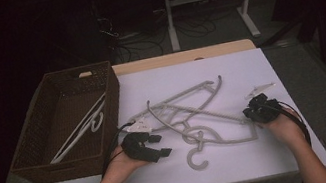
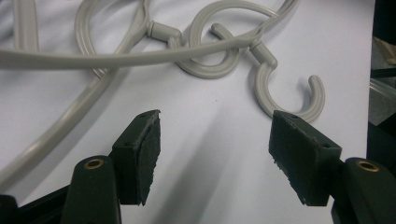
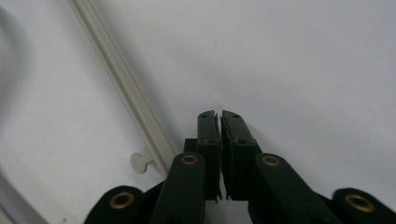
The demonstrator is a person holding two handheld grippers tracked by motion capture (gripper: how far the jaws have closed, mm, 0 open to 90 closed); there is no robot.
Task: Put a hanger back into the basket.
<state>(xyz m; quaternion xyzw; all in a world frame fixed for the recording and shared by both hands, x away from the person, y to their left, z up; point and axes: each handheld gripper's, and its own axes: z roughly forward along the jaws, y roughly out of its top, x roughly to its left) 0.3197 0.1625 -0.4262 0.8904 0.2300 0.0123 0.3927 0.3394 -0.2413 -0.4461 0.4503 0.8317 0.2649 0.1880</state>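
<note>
Gaping left gripper (image 2: 215,149) empty near hangers (image 2: 205,51), right gripper (image 3: 219,116) pinched closed, empty

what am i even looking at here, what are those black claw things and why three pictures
A person sits at a table holding a hand-held gripper in each hand. The high view looks down from above: the left gripper is open and holds nothing, and the right gripper is shut with nothing between its jaws. The other two pictures come from small cameras riding on each gripper, looking along its black jaws. On the white board lie tangled grey hangers. At the left stands a brown wicker basket with a white hanger inside.
</note>
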